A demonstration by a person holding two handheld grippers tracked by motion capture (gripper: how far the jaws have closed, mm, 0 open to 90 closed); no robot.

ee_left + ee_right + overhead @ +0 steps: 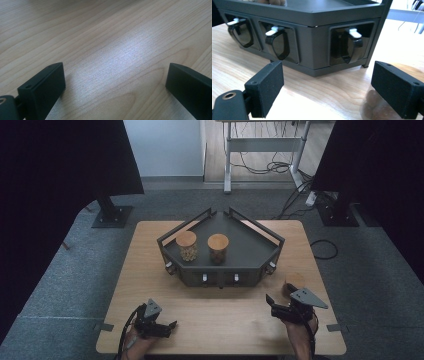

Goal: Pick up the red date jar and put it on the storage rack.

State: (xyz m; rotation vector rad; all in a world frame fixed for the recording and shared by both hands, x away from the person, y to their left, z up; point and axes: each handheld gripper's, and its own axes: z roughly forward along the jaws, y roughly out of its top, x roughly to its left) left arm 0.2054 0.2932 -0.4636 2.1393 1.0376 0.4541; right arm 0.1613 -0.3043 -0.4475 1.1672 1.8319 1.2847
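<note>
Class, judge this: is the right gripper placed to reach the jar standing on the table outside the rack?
Probably yes. The right gripper is open, and the jar stands just beyond it with bare table between them.

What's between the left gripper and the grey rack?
Bare wooden table. In the high view, nothing sits between the left gripper and the rack; its two jars stand on top of the rack.

We see rack point(260, 262) at table point(150, 270) centre, two jars side by side on it: left jar point(187, 245), right jar point(218, 248); third jar point(294, 282) on table right of rack, just behind right gripper point(270, 302); left gripper point(170, 326) near front-left edge
</note>
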